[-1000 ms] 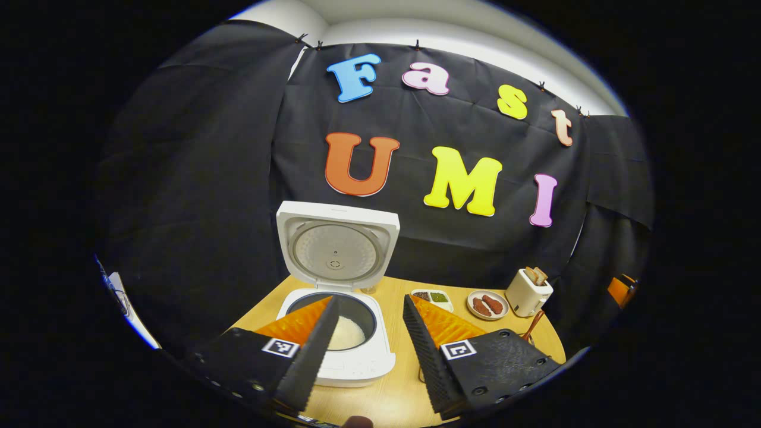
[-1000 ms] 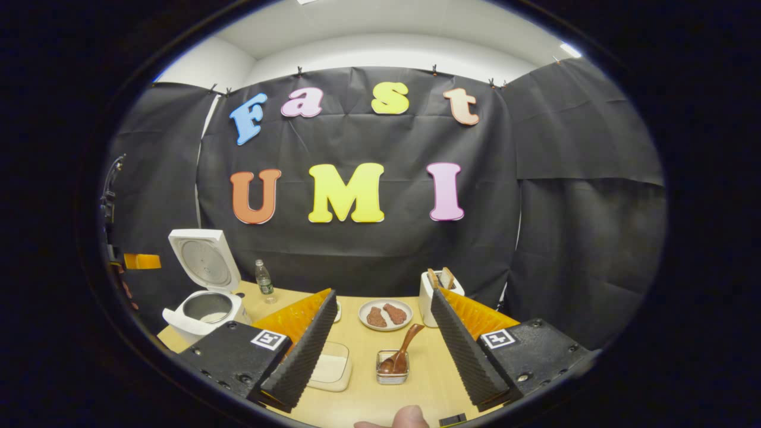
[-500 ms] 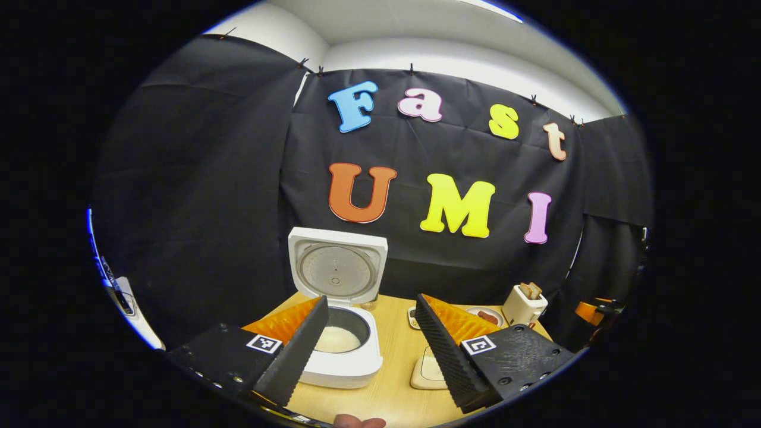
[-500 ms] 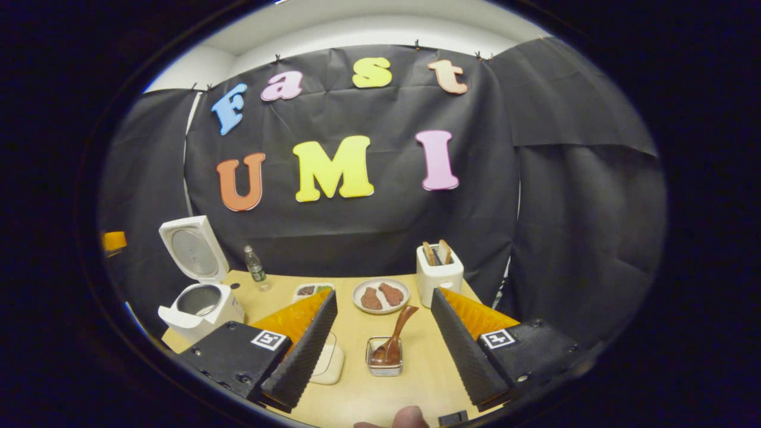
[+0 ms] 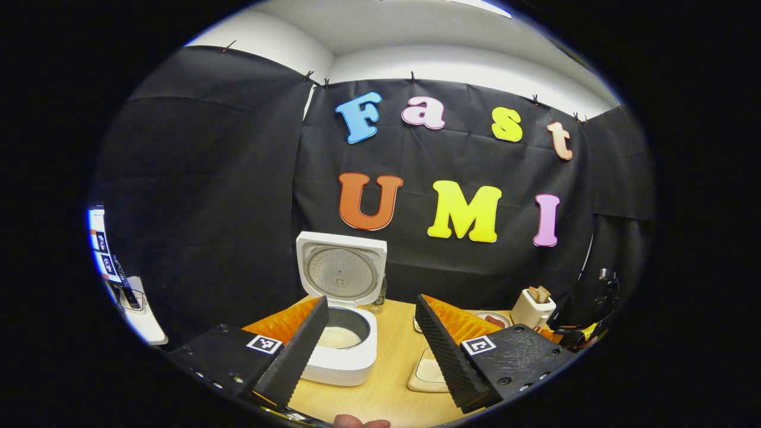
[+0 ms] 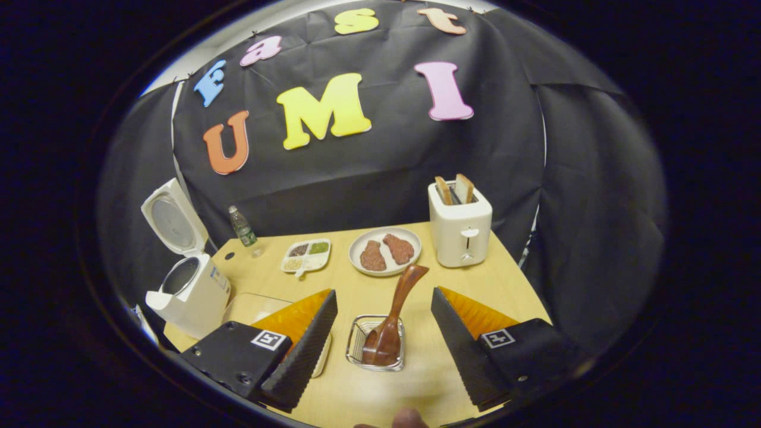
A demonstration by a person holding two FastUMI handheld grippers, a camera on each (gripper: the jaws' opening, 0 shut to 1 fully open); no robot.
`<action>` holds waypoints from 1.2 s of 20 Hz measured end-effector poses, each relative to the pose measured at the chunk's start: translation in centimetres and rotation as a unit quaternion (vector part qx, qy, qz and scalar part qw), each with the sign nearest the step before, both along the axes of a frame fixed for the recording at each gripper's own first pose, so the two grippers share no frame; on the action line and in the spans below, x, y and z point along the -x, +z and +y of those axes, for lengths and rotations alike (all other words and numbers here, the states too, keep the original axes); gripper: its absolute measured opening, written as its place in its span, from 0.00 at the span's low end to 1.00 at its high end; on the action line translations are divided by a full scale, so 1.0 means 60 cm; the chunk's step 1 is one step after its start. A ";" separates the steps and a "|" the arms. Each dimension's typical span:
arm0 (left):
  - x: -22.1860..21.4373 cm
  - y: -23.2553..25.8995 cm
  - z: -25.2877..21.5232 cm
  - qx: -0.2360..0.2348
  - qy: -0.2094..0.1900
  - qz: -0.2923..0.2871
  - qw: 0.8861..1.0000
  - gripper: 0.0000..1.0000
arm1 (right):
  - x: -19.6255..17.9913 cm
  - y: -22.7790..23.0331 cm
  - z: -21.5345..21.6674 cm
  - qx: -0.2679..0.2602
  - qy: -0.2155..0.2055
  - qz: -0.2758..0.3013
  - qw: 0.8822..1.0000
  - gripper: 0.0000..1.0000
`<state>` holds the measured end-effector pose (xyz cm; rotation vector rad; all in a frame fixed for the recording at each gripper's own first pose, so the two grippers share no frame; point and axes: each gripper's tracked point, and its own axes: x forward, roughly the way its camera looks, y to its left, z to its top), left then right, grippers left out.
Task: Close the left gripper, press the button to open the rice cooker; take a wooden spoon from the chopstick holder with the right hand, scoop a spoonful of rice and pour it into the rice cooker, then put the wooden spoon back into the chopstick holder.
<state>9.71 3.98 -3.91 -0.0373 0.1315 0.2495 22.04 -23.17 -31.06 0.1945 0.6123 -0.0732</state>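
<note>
The white rice cooker point(image 5: 343, 356) stands open with its lid point(image 5: 340, 274) upright and white rice in the pot. My left gripper point(image 5: 370, 306) is open, held back from the cooker and above the table. In the right gripper view the cooker point(image 6: 191, 290) is at the far left. A brown wooden spoon point(image 6: 393, 318) leans bowl-down in the wire chopstick holder point(image 6: 357, 348). My right gripper point(image 6: 383, 297) is open above and just short of the holder, its fingers either side of the spoon without touching it. The cream rice container point(image 6: 247, 306) lies partly behind its left finger.
On the wooden table point(image 6: 499, 285) stand a toaster point(image 6: 461, 229) with bread, a plate of meat point(image 6: 385, 251), a divided seasoning dish point(image 6: 306, 257) and a water bottle point(image 6: 242, 229). The rice container point(image 5: 431, 373) lies right of the cooker.
My left gripper has drawn back from the cooker, which looks smaller now. My right gripper has tipped downward over the table, and the spoon and holder look larger between its fingers.
</note>
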 end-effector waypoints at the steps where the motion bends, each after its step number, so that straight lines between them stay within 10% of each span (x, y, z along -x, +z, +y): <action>1: 0.000 0.002 -0.003 0.001 0.004 -0.001 1.000 0.94 | -0.007 -0.021 -0.009 -0.006 -0.003 0.007 1.000 1.00; 10: 0.002 -0.015 -0.023 -0.005 0.029 0.032 0.999 0.94 | -0.076 -0.130 -0.025 -0.042 0.007 0.044 0.998 0.81; 19: 0.008 -0.018 0.003 -0.014 0.046 0.040 0.998 0.94 | -0.079 -0.145 0.004 -0.061 0.047 0.078 0.994 0.27; 24: 0.015 -0.012 0.022 -0.019 0.028 0.028 0.999 0.94 | -0.065 -0.095 0.018 -0.053 0.029 0.054 0.997 0.14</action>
